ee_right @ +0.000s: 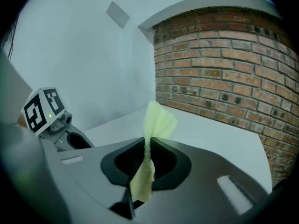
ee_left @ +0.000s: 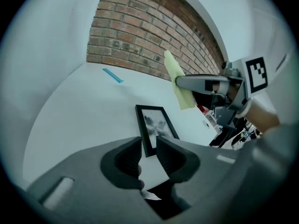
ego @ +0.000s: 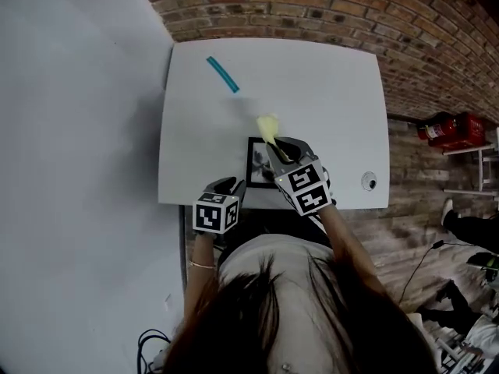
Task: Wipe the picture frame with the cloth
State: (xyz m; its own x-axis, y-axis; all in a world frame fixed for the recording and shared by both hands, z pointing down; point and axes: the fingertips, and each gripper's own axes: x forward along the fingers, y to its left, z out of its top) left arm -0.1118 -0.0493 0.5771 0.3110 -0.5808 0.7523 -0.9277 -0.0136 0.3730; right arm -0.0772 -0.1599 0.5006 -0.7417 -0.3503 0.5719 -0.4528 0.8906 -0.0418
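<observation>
We hold our right gripper clenched on a pale yellow cloth. The fabric is pinched between the two pads, with one end fanning out past the fingertips and the other hanging down behind them. Our left gripper is released, its jaws apart with nothing pressed between them. In its own view, the near end of a black rectangular picture frame shows in the gap beyond the pads. The frame lies flat on the white table near the front edge, between our two grippers, and the cloth's free end pokes out over its far side. A thin blue strip lies well apart, toward the red brick wall.
</observation>
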